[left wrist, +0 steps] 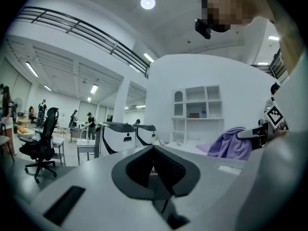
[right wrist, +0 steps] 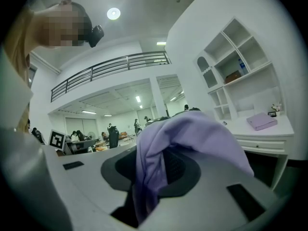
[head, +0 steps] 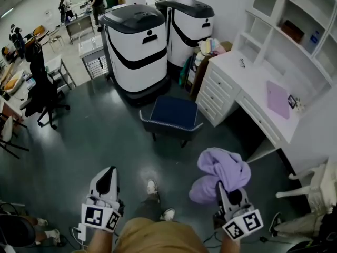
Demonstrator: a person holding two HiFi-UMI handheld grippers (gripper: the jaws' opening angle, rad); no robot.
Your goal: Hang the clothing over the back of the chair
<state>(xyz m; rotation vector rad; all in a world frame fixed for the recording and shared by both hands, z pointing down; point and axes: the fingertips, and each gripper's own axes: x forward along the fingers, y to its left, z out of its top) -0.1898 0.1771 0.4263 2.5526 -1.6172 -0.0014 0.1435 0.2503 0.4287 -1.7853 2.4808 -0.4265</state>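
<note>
**Clothing (head: pixel 221 172) clamped in right gripper (head: pixel 221 190), short of chair (head: pixel 174 117)**

Hangs bunched and purple over the right gripper, jaws pinched on a fold of the fabric, the rest draped across the top. Sits well apart from the blue-seated chair, which stands further ahead on the dark floor (head: pixel 100 136). Shows left gripper (head: pixel 108 175) low at the left, jaws together with nothing between them. Has white desk (head: pixel 253 96) to the right of the chair and two large white-and-black machines (head: pixel 138 49) behind it.
</note>
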